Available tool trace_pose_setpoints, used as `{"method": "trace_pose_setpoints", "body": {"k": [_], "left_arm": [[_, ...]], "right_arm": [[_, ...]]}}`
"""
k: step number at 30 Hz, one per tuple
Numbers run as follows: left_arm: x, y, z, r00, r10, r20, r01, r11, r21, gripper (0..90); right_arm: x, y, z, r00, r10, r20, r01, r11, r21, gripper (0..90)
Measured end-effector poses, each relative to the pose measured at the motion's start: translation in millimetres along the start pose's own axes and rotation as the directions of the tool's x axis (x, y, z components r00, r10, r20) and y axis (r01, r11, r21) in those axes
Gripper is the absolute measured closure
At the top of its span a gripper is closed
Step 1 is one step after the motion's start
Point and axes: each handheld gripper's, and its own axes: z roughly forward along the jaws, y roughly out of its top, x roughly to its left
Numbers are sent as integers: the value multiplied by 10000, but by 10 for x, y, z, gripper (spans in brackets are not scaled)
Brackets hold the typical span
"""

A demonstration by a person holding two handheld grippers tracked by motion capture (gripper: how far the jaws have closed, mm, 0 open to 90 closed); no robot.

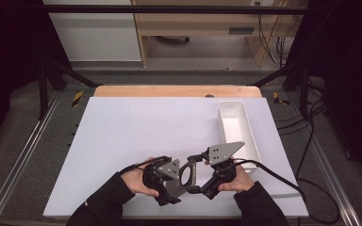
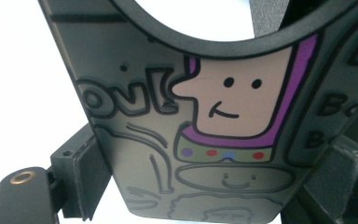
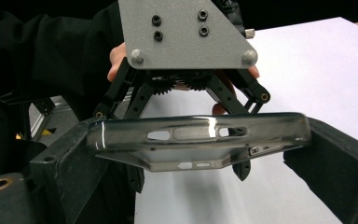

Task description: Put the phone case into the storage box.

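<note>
A dark translucent phone case point(image 1: 187, 173) hangs just above the white table sheet point(image 1: 136, 136) near its front edge, held between both grippers. My left gripper point(image 1: 178, 181) comes at it from the left and my right gripper point(image 1: 198, 173) from the right. In the left gripper view the case point(image 2: 205, 140) shows a cartoon figure print and a round cutout, and it sits between the jaws of the left gripper point(image 2: 205, 186). In the right gripper view the case point(image 3: 200, 135) is edge-on, spanning the jaws of the right gripper point(image 3: 200, 154), with the left gripper's grey plate point(image 3: 186, 32) behind.
A long white bin point(image 1: 238, 127) lies on the sheet's right side, just beyond the right gripper. A wooden table edge point(image 1: 176, 90) runs along the back. Black cables point(image 1: 283, 181) trail off to the right. Metal frame rails flank the table.
</note>
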Motion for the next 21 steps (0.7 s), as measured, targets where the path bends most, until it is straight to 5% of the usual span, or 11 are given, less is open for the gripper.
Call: {"method": "trace_pose_setpoints", "body": {"k": [21], "left_arm": [[-4,8,-57,9992,-39,-408,8,9971,-759,117]], "right_arm": [[-3,-37,72,9999,131,39,-129,9989,-451,74]]}}
